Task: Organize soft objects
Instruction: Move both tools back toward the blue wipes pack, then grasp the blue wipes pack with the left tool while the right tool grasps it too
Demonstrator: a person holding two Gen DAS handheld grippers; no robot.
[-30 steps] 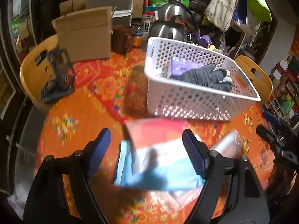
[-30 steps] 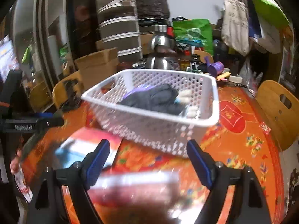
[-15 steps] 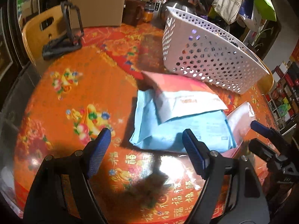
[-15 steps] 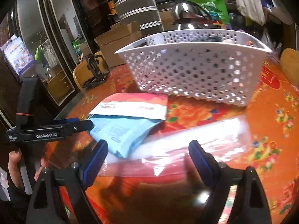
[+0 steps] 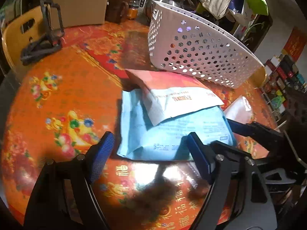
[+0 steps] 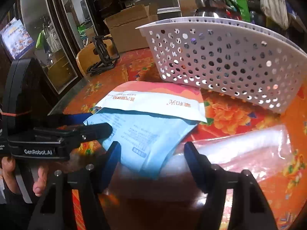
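Lying flat, blue packet runs across left gripper's spread jaws, unpinched.

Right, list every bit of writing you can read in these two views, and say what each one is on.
"GenRobot.AI": white letters on the left gripper, on its black body.
"福": gold characters repeated on the orange tablecloth, near its front edge.
White and pink packet: orange and red print, too blurred to read.
Blue packet: fine dark print, too small to read.
Basket: no writing visible.

Right gripper closing astride blue packet corner.
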